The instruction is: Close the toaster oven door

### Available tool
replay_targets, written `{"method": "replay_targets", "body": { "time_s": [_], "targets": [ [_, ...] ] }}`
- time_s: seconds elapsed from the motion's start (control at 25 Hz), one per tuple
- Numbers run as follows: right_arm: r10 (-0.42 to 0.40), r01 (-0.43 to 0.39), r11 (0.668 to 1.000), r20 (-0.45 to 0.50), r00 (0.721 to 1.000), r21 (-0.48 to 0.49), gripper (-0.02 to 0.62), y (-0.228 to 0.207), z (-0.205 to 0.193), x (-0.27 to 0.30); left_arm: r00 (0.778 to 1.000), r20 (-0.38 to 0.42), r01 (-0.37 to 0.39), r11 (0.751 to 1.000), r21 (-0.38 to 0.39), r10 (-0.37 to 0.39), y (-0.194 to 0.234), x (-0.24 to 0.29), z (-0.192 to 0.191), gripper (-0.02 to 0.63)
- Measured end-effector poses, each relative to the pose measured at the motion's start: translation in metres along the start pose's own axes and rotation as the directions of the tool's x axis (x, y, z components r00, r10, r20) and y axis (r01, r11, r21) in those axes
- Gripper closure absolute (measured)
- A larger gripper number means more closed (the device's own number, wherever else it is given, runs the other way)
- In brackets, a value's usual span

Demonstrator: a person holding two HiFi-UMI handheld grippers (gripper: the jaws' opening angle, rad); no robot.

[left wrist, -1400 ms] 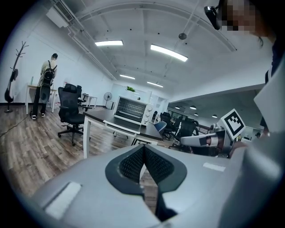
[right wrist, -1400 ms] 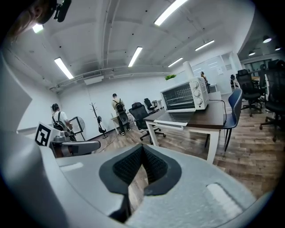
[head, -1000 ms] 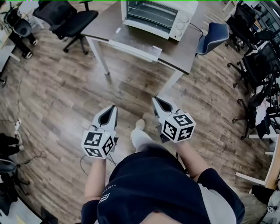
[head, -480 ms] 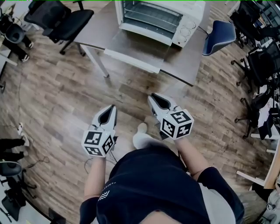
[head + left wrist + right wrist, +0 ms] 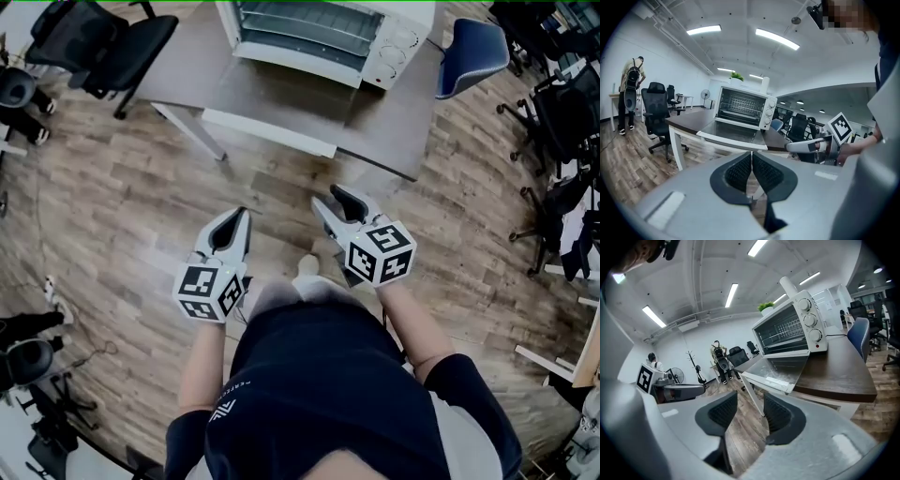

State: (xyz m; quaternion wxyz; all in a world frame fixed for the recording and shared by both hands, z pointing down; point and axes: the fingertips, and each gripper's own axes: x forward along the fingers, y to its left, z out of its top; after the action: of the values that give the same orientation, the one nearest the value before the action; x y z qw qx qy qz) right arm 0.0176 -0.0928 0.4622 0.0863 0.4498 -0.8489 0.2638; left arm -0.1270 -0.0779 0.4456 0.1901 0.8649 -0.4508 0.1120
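I can read no words or numbers anywhere. My left tongs (image 5: pixel 241 216) and right tongs (image 5: pixel 326 195) bear only black-and-white square markers (image 5: pixel 382 253), without letters or digits. A line of print on my dark shirt (image 5: pixel 319 375) is too small to read, and so is the white sticker (image 5: pixel 778 381) on the toaster oven door (image 5: pixel 787 363).

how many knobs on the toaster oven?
3, in one column on the front panel of the toaster oven, right of its open door: top knob, middle knob, bottom knob. None seem hidden.
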Motion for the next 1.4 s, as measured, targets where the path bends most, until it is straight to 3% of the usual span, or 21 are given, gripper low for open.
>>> {"method": "replay_targets", "body": {
  "time_s": [0.4,0.68,1.4],
  "targets": [
    [-0.061,0.06,0.997,0.007,0.998,0.043,0.414,-0.027,-0.014,0.015,0.998,-0.052,0.046,0.999,-0.006,-0.046,0.008,0.031,-0.007,0.566],
    [-0.119,0.118,0.99,-0.002,0.993,0.077,0.416,-0.055,-0.023,0.036,0.988,-0.105,0.113,0.993,0.029,-0.109,0.016,0.063,-0.007,0.565],
    [-0.193,0.192,0.977,0.001,0.981,0.094,0.411,-0.089,-0.027,0.091,0.963,-0.209,0.17,0.985,-0.023,-0.171,0.067,0.12,-0.03,0.569]
  ]
}}
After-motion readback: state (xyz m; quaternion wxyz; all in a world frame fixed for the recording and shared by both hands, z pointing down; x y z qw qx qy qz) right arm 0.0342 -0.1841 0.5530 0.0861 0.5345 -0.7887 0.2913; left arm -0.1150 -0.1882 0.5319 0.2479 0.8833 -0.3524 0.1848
